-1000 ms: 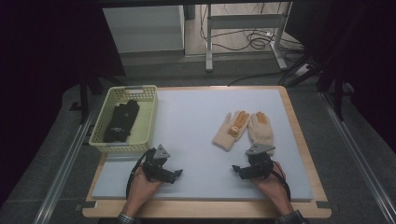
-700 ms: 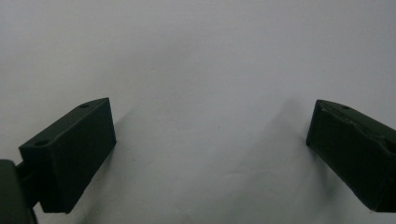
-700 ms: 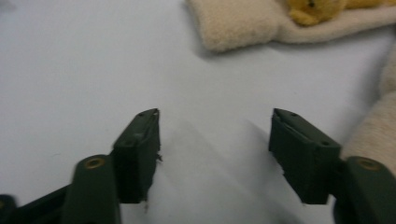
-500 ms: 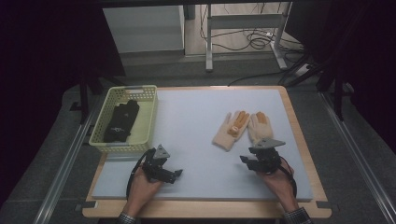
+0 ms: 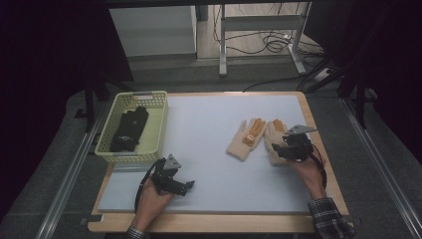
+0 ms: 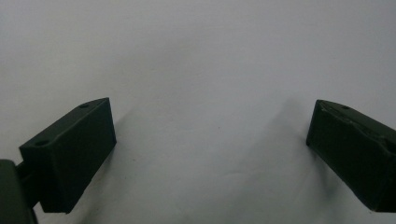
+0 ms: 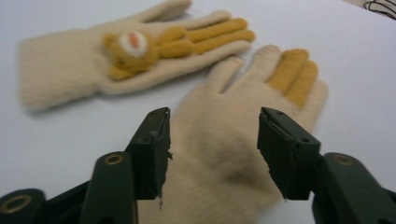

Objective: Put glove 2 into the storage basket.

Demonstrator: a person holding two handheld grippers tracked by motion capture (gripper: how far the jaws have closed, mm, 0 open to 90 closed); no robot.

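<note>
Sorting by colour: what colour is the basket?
Pale yellow-green basket, clearest in the high view.

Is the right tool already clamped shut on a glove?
No, the right tool is open, its jaws apart on either side of the near glove.

Right gripper now farther up the table toward 12 o'clock than a second ago, off the bare mat and over the cuff end of the nearer cream glove; right hand and forearm stretched forward with it, plaid sleeve now in at the bottom edge; jaws spread wide to either side of that glove in the right gripper view, pointing toward its fingers at 12 o'clock.
</note>
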